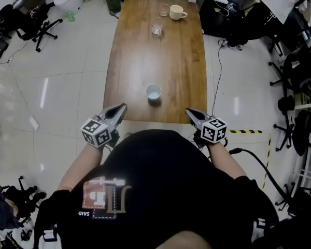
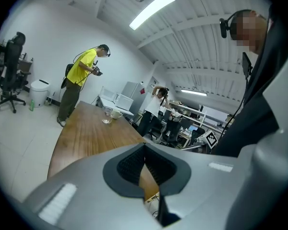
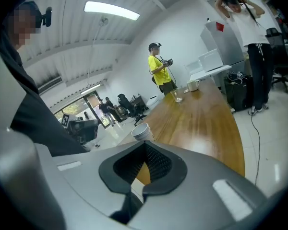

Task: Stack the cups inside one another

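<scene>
A white paper cup [image 1: 153,92] stands upright near the front end of the long wooden table [image 1: 140,61]; the right gripper view shows the same cup [image 3: 141,131] just beyond the jaws. At the far end stand a clear glass cup [image 1: 156,29], a cream mug [image 1: 176,12] and a second small glass [image 1: 163,9]. My left gripper [image 1: 121,108] hovers at the table's front edge, left of the white cup, shut and empty. My right gripper [image 1: 189,112] is on the other side of the cup, also shut on nothing. The left gripper view shows the glass [image 2: 107,115] and mug [image 2: 116,114] far off.
A person in a yellow shirt [image 2: 81,75] stands at the table's far end. Office chairs [image 1: 39,25] sit at the left, more chairs and desks at the right. A black cable [image 1: 256,162] and striped floor tape [image 1: 246,131] lie right of me.
</scene>
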`<act>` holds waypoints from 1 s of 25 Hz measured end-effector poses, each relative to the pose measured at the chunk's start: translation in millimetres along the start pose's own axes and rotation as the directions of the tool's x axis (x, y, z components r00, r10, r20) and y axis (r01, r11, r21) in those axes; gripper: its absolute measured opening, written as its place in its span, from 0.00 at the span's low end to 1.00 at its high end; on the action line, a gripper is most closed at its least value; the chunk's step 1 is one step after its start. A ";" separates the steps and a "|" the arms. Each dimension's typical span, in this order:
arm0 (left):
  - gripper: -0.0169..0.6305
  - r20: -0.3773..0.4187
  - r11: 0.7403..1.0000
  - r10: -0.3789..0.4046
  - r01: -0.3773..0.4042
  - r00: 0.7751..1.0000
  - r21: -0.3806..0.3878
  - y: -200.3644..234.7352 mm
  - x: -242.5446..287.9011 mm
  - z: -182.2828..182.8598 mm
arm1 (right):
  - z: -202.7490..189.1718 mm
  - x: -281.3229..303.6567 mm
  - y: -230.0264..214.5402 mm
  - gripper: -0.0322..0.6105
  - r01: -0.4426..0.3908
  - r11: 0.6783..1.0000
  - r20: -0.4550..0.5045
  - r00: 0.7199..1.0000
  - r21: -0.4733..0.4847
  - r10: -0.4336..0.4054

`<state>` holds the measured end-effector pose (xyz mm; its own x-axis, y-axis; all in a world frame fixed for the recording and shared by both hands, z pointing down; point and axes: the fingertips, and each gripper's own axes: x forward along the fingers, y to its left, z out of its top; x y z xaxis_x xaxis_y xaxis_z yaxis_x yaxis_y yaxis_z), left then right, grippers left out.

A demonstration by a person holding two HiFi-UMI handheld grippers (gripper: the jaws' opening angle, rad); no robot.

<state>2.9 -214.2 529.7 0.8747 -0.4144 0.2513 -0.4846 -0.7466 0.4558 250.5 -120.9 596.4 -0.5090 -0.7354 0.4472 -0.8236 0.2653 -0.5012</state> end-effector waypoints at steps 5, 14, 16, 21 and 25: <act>0.03 0.004 1.000 0.021 -0.021 1.000 -0.012 5.9 -8.4 -4.6 | 3.4 3.2 -7.5 0.07 0.013 1.000 -0.001 1.000 -0.007 -0.013; 0.03 0.015 0.999 0.032 -0.032 0.999 -0.017 11.1 -15.9 -6.5 | 1.2 6.6 -6.4 0.07 0.023 0.998 -0.043 0.999 -0.063 -0.026; 0.03 0.019 0.999 0.033 -0.033 0.999 -0.015 10.2 -16.1 -4.3 | 1.6 6.2 -4.9 0.07 0.019 0.997 -0.049 0.999 -0.071 -0.022; 0.03 0.019 0.999 0.033 -0.033 0.999 -0.017 8.8 -16.2 -5.1 | -0.8 4.0 -4.0 0.07 0.014 0.997 -0.059 0.998 -0.082 -0.019; 0.03 0.022 0.999 0.033 -0.033 0.999 -0.016 8.4 -16.7 -3.7 | 1.5 1.3 -5.5 0.07 0.019 0.996 -0.054 0.998 -0.085 -0.024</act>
<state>-15.9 -211.6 532.5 0.8578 -0.4504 0.2476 -0.5132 -0.7238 0.4612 254.8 -124.3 598.6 -0.5021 -0.7070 0.4980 -0.8515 0.3034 -0.4277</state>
